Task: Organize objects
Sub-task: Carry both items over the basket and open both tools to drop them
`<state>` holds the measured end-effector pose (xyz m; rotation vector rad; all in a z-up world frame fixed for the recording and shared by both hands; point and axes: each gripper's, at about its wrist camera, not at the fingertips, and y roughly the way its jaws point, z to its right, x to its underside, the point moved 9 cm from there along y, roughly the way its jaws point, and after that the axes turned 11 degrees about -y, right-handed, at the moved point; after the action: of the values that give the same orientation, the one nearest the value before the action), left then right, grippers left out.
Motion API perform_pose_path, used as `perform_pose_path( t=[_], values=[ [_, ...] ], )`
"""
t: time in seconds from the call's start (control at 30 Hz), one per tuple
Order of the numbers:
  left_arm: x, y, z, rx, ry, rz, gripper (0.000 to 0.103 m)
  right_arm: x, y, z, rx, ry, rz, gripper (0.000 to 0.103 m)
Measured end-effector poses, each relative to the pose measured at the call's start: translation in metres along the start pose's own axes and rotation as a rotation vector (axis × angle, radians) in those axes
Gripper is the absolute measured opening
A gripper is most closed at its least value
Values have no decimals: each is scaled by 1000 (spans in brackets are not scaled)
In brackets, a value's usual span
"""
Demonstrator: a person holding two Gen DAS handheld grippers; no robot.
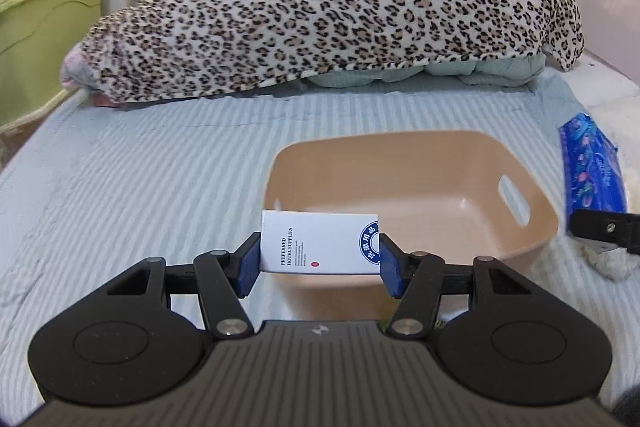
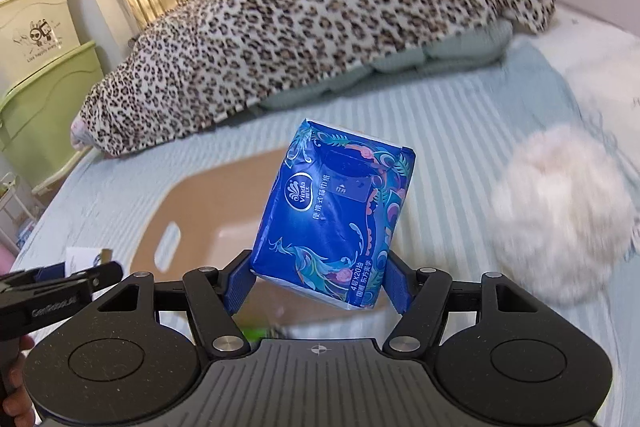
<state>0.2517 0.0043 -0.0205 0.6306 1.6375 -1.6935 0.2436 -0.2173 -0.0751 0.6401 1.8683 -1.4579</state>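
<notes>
My left gripper [image 1: 319,261] is shut on a small white hotel-supplies box [image 1: 320,243] and holds it over the near rim of a tan plastic basin [image 1: 536,227] on the bed. My right gripper [image 2: 320,281] is shut on a blue Vinda tissue pack [image 2: 332,211] and holds it tilted above the right side of the basin [image 2: 200,199]. The tissue pack [image 1: 592,167] also shows at the right edge of the left wrist view. The left gripper [image 2: 60,279] with the white box shows at the lower left of the right wrist view.
A leopard-print blanket [image 1: 328,7] covers a pile of bedding at the back of the striped bedsheet [image 1: 140,167]. A fluffy white item [image 2: 560,211] lies right of the basin. A green cabinet [image 1: 40,39] stands left of the bed.
</notes>
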Motion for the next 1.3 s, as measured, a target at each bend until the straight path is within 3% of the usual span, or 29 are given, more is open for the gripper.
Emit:
perform_pose_path(
  t=[0.17, 0.37, 0.57, 0.77, 1.0, 1.13, 1.3],
  values=[
    [-18, 30, 18, 1, 45, 3, 61, -21, 25, -6, -3, -26, 0, 64],
    [-18, 72, 42, -24, 104, -25, 61, -28, 61, -12, -2, -57, -37, 64],
    [9, 125, 51, -65, 112, -147, 61, -16, 100, -10, 19, -84, -127, 64],
    [36, 162, 38, -120, 107, -260, 61, 2, 129, -10, 41, -138, -232, 64],
    [29, 153, 29, -123, 88, -277, 63, 3, 133, -21, 56, -210, -265, 65],
    [16, 135, 26, -117, 77, -233, 87, -3, 117, -20, 67, -215, -228, 69],
    [-2, 104, 18, -125, 59, -160, 97, -16, 85, -20, 66, -208, -156, 74]
  ],
)
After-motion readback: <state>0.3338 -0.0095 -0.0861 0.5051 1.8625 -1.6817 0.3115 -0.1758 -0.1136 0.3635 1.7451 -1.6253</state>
